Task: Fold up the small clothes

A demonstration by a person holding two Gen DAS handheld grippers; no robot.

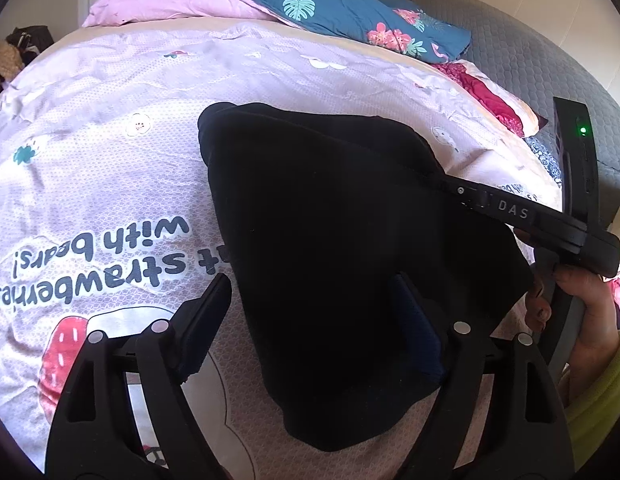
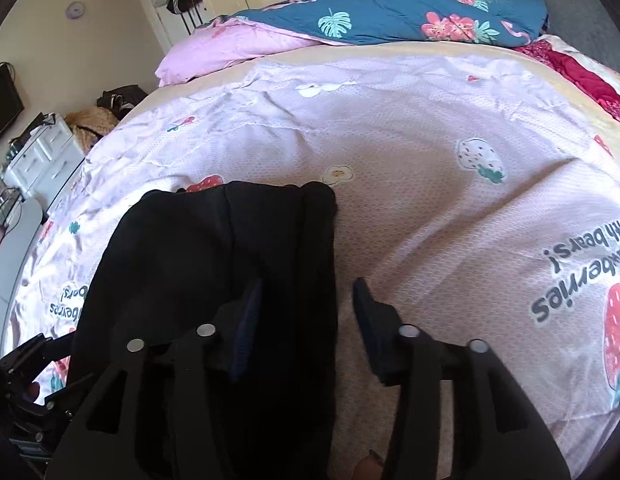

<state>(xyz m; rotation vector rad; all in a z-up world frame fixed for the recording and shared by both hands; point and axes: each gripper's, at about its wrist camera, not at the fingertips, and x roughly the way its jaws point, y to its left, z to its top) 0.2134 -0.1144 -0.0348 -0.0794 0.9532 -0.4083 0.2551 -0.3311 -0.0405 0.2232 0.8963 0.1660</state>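
Note:
A black garment (image 1: 330,216) lies folded on the pink printed bedsheet (image 1: 110,168). My left gripper (image 1: 310,320) stands open over its near left part: the left finger is over bare sheet, the right finger over the cloth, and neither pad presses on it. My right gripper (image 2: 306,320) is open too, straddling the black garment's (image 2: 214,248) right edge, with its left finger above the cloth and its right finger above the sheet. In the left wrist view the right gripper (image 1: 450,184) reaches in from the right to the garment's far right edge, with a hand (image 1: 582,304) holding it.
A blue floral quilt (image 1: 334,12) and a pink pillow (image 1: 170,4) lie at the far end of the bed. Red cloth (image 1: 494,100) lies at the right edge by a grey headboard (image 1: 530,60). White drawers (image 2: 46,156) and bags stand left of the bed.

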